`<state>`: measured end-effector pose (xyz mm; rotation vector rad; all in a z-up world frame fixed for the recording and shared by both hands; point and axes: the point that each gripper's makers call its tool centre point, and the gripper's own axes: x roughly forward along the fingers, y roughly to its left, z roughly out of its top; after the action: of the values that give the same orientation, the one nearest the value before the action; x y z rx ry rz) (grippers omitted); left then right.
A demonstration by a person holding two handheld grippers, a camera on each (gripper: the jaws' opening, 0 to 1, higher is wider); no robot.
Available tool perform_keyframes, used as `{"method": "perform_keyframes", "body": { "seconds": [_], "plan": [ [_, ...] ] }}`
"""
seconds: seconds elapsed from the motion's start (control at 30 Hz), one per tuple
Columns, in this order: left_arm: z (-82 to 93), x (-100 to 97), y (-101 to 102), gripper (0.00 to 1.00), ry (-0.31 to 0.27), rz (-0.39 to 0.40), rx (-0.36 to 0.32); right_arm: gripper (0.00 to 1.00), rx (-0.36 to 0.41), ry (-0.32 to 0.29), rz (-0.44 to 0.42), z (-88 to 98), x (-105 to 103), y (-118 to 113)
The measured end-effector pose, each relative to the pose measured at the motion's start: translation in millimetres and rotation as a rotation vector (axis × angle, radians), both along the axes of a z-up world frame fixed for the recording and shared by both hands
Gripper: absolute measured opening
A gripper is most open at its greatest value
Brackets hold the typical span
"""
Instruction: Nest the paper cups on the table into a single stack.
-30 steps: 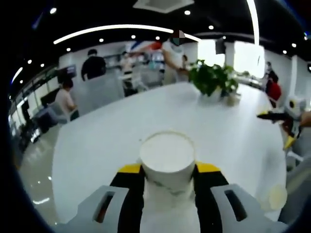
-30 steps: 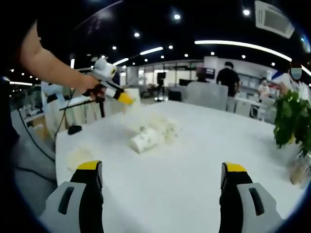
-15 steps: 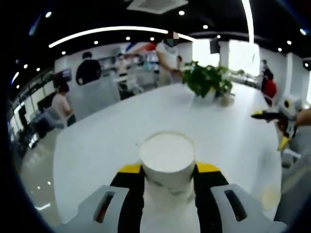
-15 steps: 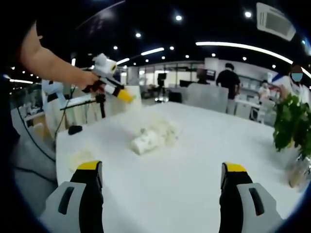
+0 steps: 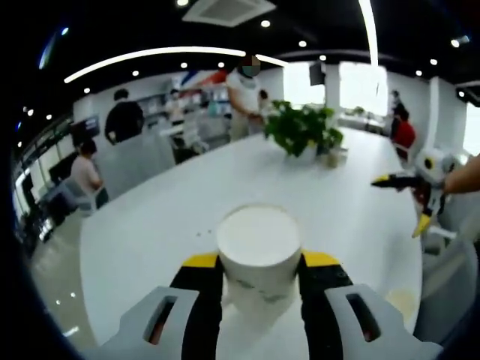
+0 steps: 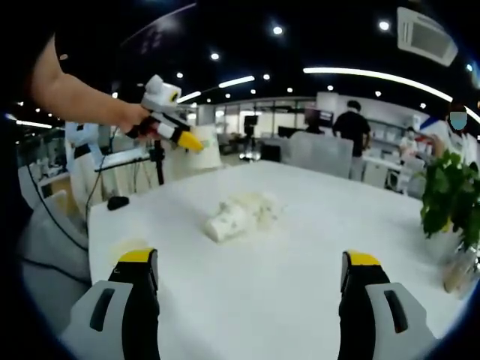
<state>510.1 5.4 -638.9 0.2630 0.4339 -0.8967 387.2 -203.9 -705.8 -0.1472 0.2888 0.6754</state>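
- White table (image 6: 300,247) bears a toppled paper cup (image 6: 227,220), with a potted plant (image 6: 445,206) well apart from it.
- Left gripper (image 5: 257,264) clamps an upright cup (image 5: 258,247); right gripper (image 6: 251,270) gapes.
- Office people stand behind.

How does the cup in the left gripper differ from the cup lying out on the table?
The held paper cup is clamped between the jaws of the left gripper, up off the table; the lying cup is on its side on the tabletop, touched by neither gripper. The held cup's wall is plain apart from faint marks low down, while the lying cup sits against a blurred pale heap, too unclear to identify. Both look like white paper cups.
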Motion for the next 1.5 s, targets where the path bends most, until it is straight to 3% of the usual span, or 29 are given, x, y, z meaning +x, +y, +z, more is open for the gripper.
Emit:
{"method": "perform_keyframes", "body": {
  "seconds": [0.67,0.97,1.5],
  "plan": [
    [31.3,-50.9,-25,0.38,-0.006,-0.155,-0.017,1.0,-0.001,-0.023,0.027,14.4,-2,10],
    [38.6,-81.1,-40,0.38,-0.005,-0.243,-0.037,1.0,0.006,-0.031,0.043,19.9,-6,15],
    [48.1,-111.9,-48,0.38,-0.021,-0.323,-0.06,0.99,0.018,-0.047,0.085,28.0,-10,25]
  ]
}}
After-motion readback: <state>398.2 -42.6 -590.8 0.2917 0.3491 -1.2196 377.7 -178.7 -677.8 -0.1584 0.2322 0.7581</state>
